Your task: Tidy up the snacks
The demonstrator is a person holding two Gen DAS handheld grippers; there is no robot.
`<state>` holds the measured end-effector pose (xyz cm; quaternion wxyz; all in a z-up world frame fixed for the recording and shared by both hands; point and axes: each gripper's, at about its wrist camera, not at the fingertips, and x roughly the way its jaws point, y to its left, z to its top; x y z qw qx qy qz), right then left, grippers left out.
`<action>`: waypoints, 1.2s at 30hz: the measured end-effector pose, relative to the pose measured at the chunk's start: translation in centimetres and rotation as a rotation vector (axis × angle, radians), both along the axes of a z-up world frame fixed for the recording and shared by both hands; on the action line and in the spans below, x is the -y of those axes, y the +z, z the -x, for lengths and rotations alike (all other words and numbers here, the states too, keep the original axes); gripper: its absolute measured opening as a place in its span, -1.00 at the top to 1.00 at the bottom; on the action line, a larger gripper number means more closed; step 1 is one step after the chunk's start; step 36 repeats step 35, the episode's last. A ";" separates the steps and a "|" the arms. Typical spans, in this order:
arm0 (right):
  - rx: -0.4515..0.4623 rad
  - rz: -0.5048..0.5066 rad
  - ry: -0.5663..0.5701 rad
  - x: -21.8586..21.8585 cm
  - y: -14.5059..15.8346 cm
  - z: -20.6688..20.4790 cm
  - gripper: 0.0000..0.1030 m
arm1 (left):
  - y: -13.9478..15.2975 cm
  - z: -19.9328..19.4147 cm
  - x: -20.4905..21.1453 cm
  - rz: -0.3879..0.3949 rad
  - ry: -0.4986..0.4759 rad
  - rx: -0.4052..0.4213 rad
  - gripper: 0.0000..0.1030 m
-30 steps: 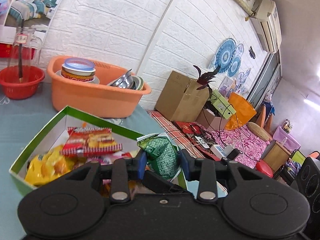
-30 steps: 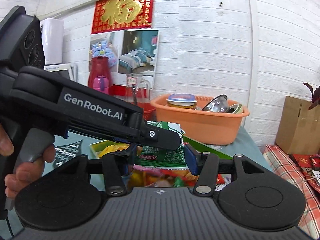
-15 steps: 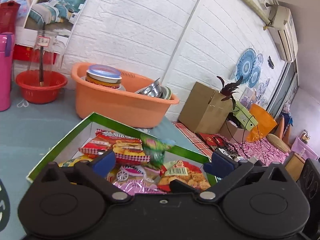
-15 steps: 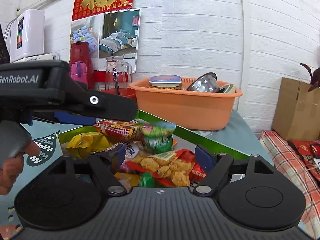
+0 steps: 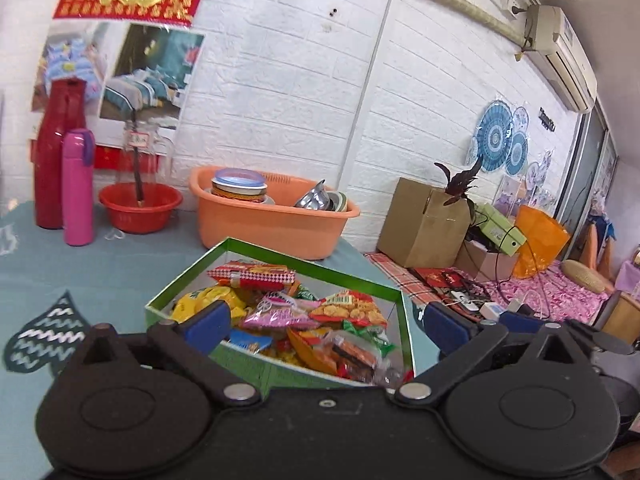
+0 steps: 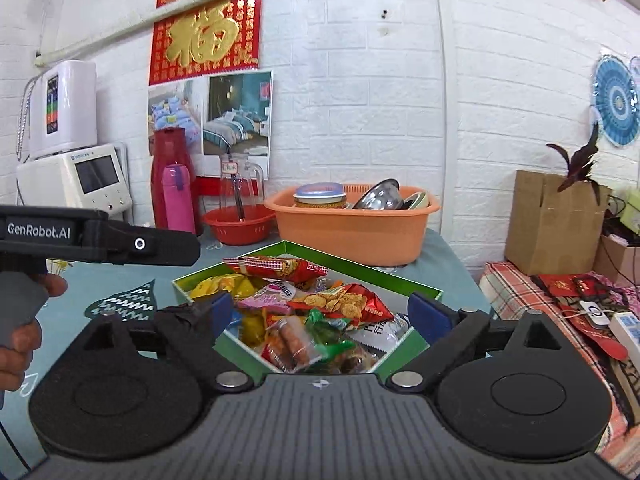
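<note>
Left wrist view: left tool (image 5: 326, 326) spread wide, jaws just been opening, nothing clamped between blue pads. Green box (image 5: 276, 370) full of snack packets (image 5: 348, 312) sits on teal desk (image 5: 100, 276) just below tool. Orange basin (image 5: 272, 220) behind box, pink bottle (image 5: 77, 188) far left.

Right wrist view: right tool (image 6: 320, 314) also wide apart, jaws just been opening, empty; green box (image 6: 352, 270) with snack packets (image 6: 340, 300) beneath it. Left tool (image 6: 100, 240) at left edge, hand (image 6: 18, 332) on its grip.
</note>
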<state>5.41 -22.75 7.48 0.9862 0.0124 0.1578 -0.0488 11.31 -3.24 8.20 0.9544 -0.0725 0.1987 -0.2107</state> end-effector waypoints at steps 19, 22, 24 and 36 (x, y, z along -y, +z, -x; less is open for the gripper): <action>-0.086 0.014 -0.047 -3.7 -5.2 7.3 -1.00 | -7.1 8.0 -0.6 -0.098 0.175 -0.126 -1.00; -0.098 0.006 -0.047 -3.8 -5.4 7.2 -1.00 | -7.0 8.2 -0.6 -0.110 0.191 -0.122 -1.00; -0.092 0.011 -0.051 -3.9 -5.3 7.2 -1.00 | -6.9 8.3 -0.8 -0.106 0.192 -0.113 -1.00; -0.089 0.008 -0.055 -3.8 -5.4 7.2 -1.00 | -6.9 8.2 -0.8 -0.100 0.177 -0.116 -1.00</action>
